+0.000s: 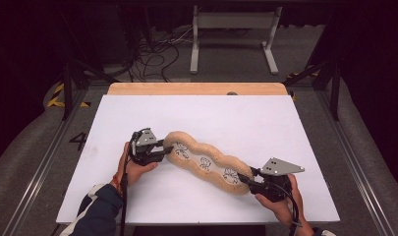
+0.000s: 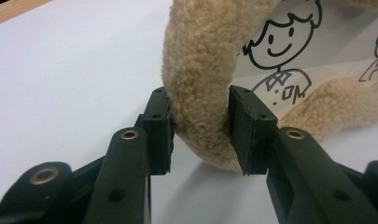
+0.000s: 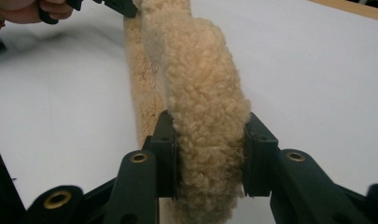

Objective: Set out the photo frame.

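Fuzzy tan fleece cushion [image 1: 206, 160] on a smooth matt white table [image 1: 265, 118].

Right gripper [image 3: 209, 161] jaws clamped on fleecy tan rim [image 3: 205, 102]

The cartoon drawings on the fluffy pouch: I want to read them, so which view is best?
The left gripper view: one smiling drawn figure is large and sharp. The high view shows the drawings tiny. The right gripper view shows mainly the pouch's fluffy rim.
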The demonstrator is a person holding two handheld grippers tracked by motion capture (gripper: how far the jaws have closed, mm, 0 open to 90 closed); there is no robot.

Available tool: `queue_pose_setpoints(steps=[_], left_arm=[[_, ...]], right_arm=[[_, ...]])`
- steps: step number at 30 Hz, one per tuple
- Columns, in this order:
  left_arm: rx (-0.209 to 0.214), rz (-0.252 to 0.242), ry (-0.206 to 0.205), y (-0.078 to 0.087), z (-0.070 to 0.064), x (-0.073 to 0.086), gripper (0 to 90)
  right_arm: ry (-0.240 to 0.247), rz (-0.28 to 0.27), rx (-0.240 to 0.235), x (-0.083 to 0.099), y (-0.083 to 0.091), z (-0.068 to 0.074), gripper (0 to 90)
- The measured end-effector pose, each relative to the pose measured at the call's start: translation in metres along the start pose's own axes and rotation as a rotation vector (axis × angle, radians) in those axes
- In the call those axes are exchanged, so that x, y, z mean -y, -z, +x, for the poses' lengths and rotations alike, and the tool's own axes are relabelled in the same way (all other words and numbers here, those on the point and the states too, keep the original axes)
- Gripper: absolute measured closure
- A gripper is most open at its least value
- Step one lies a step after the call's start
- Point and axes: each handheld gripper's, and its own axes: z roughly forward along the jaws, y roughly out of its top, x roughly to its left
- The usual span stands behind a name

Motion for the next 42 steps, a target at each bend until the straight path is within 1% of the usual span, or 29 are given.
queue_pose_setpoints(steps=[1, 3, 8, 10, 11, 13, 14, 17, 18, 20, 21, 23, 24, 25, 26, 27, 28, 29, 31, 32, 34, 35, 36, 37, 38, 40, 42], left_arm=[[-0.002, 0.005, -0.005, 0.001, 0.0, 0.0, 62.3], [-0.005, 0.008, -0.003, 0.003, -0.001, 0.001, 62.2], [0.001, 0.011, 0.013, 0.009, -0.004, 0.005, 61.8], [-0.003, 0.009, 0.011, 0.012, -0.006, 0.007, 61.5], [-0.009, 0.008, 0.019, 0.013, -0.007, 0.008, 61.4], [-0.008, 0.008, 0.011, 0.014, -0.007, 0.009, 61.2], [-0.013, 0.01, 0.022, 0.016, -0.009, 0.01, 61.2], [-0.017, 0.009, 0.026, 0.019, -0.012, 0.012, 61.0], [-0.02, 0.011, 0.028, 0.02, -0.013, 0.013, 60.9], [-0.019, 0.014, 0.026, 0.022, -0.014, 0.014, 60.6], [-0.024, 0.014, 0.017, 0.023, -0.015, 0.014, 60.4], [-0.022, 0.011, 0.017, 0.023, -0.015, 0.014, 60.1], [-0.028, 0.01, 0.011, 0.022, -0.015, 0.014, 59.8], [-0.029, 0.004, 0.012, 0.022, -0.016, 0.014, 59.4], [-0.024, -0.003, 0.005, 0.022, -0.015, 0.014, 57.4], [-0.021, -0.014, 0.011, 0.022, -0.015, 0.014, 53.4], [-0.02, -0.021, 0.004, 0.022, -0.014, 0.013, 49.6], [-0.019, -0.027, 0.009, 0.022, -0.014, 0.013, 46.9], [-0.016, -0.048, 0.005, 0.022, -0.012, 0.012, 43.7], [-0.012, -0.053, 0.011, 0.021, -0.012, 0.011, 42.1], [-0.001, -0.068, 0.012, 0.019, -0.012, 0.009, 40.0], [-0.002, -0.067, -0.003, 0.018, -0.013, 0.008, 41.9], [-0.006, -0.061, -0.02, 0.016, -0.015, 0.007, 46.7], [-0.019, -0.052, -0.029, 0.015, -0.016, 0.006, 49.6], [-0.035, -0.049, -0.03, 0.015, -0.017, 0.006, 51.7], [-0.026, -0.053, -0.02, 0.018, -0.014, 0.008, 58.5], [-0.02, -0.051, -0.011, 0.02, -0.013, 0.009, 62.3]], right_arm=[[0.002, -0.002, 0.003, 0.0, 0.0, 0.0, 64.3], [-0.002, -0.012, 0.011, 0.001, -0.001, -0.001, 64.6], [0.009, -0.023, 0.04, 0.0, -0.004, -0.004, 64.7], [0.012, -0.027, 0.047, -0.001, -0.006, -0.006, 64.7], [0.015, -0.03, 0.049, -0.001, -0.006, -0.007, 64.6], [0.018, -0.032, 0.051, -0.001, -0.007, -0.007, 64.6], [0.024, -0.033, 0.054, -0.001, -0.007, -0.008, 64.4], [0.024, -0.041, 0.063, 0.0, -0.008, -0.008, 63.6], [0.022, -0.042, 0.063, 0.001, -0.008, -0.008, 62.9], [0.014, -0.048, 0.072, 0.002, -0.007, -0.008, 58.5], [0.008, -0.047, 0.077, 0.003, -0.007, -0.008, 56.2], [-0.002, -0.048, 0.071, 0.005, -0.005, -0.009, 54.8], [-0.004, -0.048, 0.072, 0.006, -0.004, -0.009, 54.3], [-0.006, -0.046, 0.078, 0.008, -0.003, -0.009, 54.0], [-0.01, -0.044, 0.081, 0.009, -0.001, -0.008, 53.9], [-0.019, -0.044, 0.081, 0.011, 0.001, -0.008, 54.2], [-0.021, -0.043, 0.088, 0.013, 0.002, -0.007, 55.1], [-0.021, -0.044, 0.091, 0.014, 0.003, -0.006, 56.5], [-0.028, -0.049, 0.092, 0.017, 0.006, -0.004, 59.7], [-0.027, -0.051, 0.1, 0.018, 0.007, -0.002, 61.0], [-0.026, -0.059, 0.108, 0.02, 0.009, 0.001, 61.9], [-0.026, -0.062, 0.112, 0.021, 0.009, 0.002, 62.0], [-0.023, -0.064, 0.116, 0.021, 0.01, 0.003, 62.3], [-0.02, -0.069, 0.122, 0.021, 0.009, 0.003, 62.4], [-0.021, -0.071, 0.128, 0.021, 0.008, 0.003, 62.7], [-0.025, -0.074, 0.13, 0.021, 0.006, 0.002, 63.5], [-0.027, -0.074, 0.134, 0.021, 0.005, 0.001, 63.9]])
